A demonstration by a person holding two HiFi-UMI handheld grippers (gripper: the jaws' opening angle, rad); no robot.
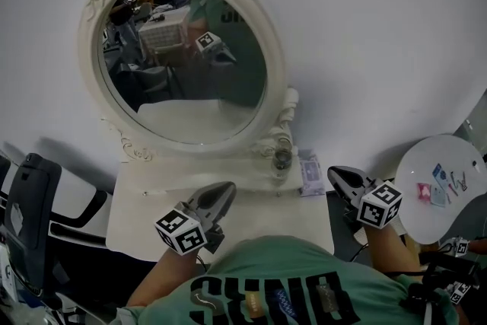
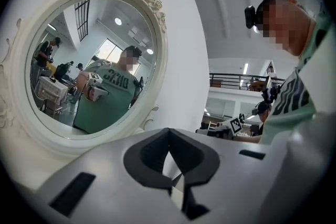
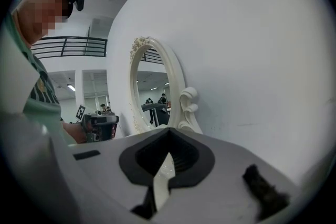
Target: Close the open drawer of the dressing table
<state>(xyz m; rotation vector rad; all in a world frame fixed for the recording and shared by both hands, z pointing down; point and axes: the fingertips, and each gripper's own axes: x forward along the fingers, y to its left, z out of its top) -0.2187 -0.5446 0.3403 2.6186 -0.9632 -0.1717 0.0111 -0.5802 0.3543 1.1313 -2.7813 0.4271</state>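
dressing table [image 1: 297, 221] stands against the white wall, straight in front of the person, with an oval mirror [image 1: 183, 65] in a carved cream frame rising from the back of its top. its drawer cannot be seen: the front edge of the table is covered by the person's green shirt [image 1: 304, 293] and the two grippers. the left gripper [image 1: 227, 188] hangs over the middle of the tabletop, pointing towards the foot of the mirror, its jaws pressed together with nothing between them. the right gripper [image 1: 335, 173] is held just off the table's right end, jaws likewise closed and empty, looking along the wall at the mirror's scrolled side. a small glass jar [image 1: 282, 159] and a flat packet [image 1: 310, 173] sit at the back right of the top. a round white side table [image 1: 434, 224] carrying a few small items stands to the right, and a black chair [image 1: 30, 202] to the left
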